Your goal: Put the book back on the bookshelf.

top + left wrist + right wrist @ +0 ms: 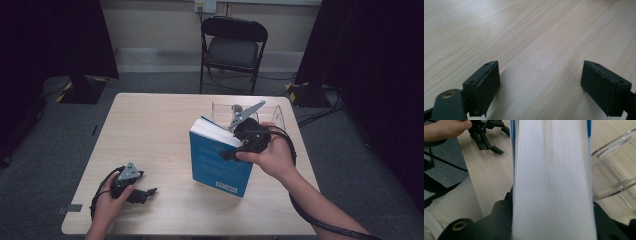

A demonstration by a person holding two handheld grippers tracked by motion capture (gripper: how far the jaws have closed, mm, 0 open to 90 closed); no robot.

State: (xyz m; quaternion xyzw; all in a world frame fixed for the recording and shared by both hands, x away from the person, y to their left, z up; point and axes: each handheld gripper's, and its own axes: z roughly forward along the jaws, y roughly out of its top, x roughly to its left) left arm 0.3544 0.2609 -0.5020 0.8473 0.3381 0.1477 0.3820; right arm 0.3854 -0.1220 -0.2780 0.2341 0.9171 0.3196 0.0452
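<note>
A thick blue paperback book [220, 162] is tilted up off the table at centre right, its white page edge [551, 180] running between the right gripper's jaws. My right gripper [240, 145] is shut on the book at its upper right side. At the table's front left my left gripper [145, 192] rests low over the wood. It stands open [540, 82] with bare tabletop between its fingers [485, 85]. The left gripper [487, 138] and the hand holding it also appear far off in the right gripper view.
A clear plastic book stand [272, 114] sits on the table just behind the book, also visible as a clear plastic stand [616, 167] beside the pages. A black folding chair [232, 47] stands beyond the light wooden table [150, 130]. Dark curtains flank both sides.
</note>
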